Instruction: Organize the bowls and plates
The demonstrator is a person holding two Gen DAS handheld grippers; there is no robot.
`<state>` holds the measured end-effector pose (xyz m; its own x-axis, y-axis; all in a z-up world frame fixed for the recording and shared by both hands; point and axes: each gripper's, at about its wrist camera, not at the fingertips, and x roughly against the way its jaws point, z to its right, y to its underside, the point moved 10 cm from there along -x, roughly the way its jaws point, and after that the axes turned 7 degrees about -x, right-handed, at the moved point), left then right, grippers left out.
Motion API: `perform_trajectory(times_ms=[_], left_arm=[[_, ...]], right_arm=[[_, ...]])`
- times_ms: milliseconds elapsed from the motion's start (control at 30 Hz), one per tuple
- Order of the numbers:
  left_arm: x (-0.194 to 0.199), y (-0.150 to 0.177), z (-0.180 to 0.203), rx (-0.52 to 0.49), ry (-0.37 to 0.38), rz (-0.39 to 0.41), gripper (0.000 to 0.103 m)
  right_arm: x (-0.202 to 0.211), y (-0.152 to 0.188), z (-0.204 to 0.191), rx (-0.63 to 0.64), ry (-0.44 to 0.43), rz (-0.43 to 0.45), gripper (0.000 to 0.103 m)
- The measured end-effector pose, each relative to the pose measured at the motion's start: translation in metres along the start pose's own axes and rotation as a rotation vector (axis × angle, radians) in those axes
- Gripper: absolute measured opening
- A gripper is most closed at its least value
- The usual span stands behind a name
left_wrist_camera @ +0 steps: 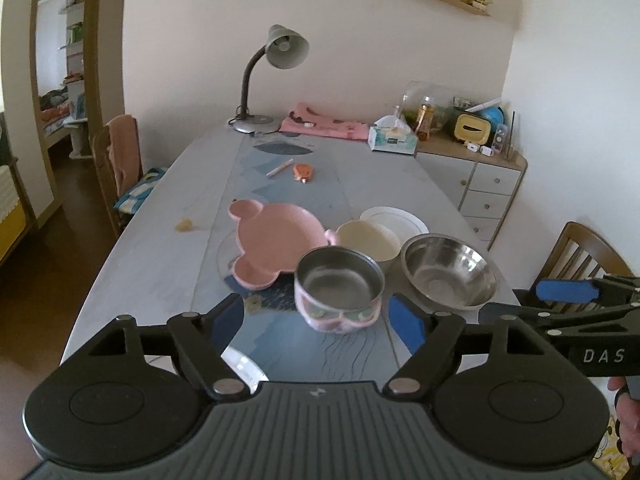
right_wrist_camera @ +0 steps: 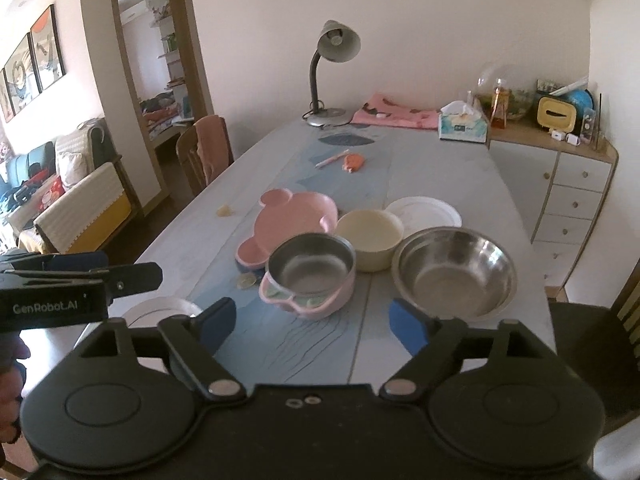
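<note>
**Dishes unsorted, both grippers empty**

While both grippers are held above the near end of the table [left_wrist_camera: 160, 208], nothing is gripped: the left gripper [left_wrist_camera: 316, 320] is seen with its blue-padded jaws spread apart and only tabletop between them, and the right gripper [right_wrist_camera: 310, 322] is likewise held wide and empty.

Little of the sorting appears done, as judged from the layout. A pink-cased steel bowl [left_wrist_camera: 338, 292] is set nearest, with a larger stainless steel bowl [left_wrist_camera: 448, 270] just beside it to the right. A cream bowl [left_wrist_camera: 368, 242] is placed behind them, touching or nearly touching a pink mouse-eared plate [left_wrist_camera: 272, 236] on the left, and a white plate [left_wrist_camera: 394, 220] is partly hidden behind the cream bowl. A second white plate [right_wrist_camera: 160, 308] lies apart at the near left edge, partly covered by the grippers. No stack is seen; bowls would still have to be nested and plates gathered.

Further back, a pen [left_wrist_camera: 280, 168] and a small orange item [left_wrist_camera: 304, 172] are left on the table, well clear of the dishes, with a desk lamp [left_wrist_camera: 272, 76], folded pink cloth [left_wrist_camera: 324, 124] and tissue box [left_wrist_camera: 392, 140] at the far end. The closely packed bowls may be crowded for wide jaws.
</note>
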<state>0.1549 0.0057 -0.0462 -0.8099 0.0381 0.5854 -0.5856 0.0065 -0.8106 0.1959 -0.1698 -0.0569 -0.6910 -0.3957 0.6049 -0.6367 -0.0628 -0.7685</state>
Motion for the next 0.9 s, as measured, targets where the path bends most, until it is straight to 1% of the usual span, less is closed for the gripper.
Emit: perform_trajectory(times_ms=[67,200,433,633,767,900], left_arm=[[-0.008,-0.006,0.005,0.002,-0.003,-0.004,0.08],[-0.026,-0.024,0.014,0.008,0.011,-0.004,0.08],[-0.073,-0.068,0.034,-0.027,0.005,0.0,0.08],[-0.123,-0.105,0.051,-0.059,0.017,-0.024,0.08],[-0.163,-0.126,0.061,-0.076,0.021,-0.06,0.08],[-0.206,-0.142,0.07,-0.08,0.042,-0.121,0.08]], right_arm=[[-0.001,-0.007,0.007,-0.002,0.0,0.013,0.097],[-0.007,-0.03,0.025,0.003,0.006,0.044,0.102],[-0.032,-0.071,0.063,0.026,0.037,0.057,0.103],[-0.062,-0.112,0.103,0.035,0.059,0.052,0.103],[-0.089,-0.132,0.129,0.038,0.075,0.028,0.103],[-0.122,-0.144,0.156,0.023,0.087,-0.029,0.103]])
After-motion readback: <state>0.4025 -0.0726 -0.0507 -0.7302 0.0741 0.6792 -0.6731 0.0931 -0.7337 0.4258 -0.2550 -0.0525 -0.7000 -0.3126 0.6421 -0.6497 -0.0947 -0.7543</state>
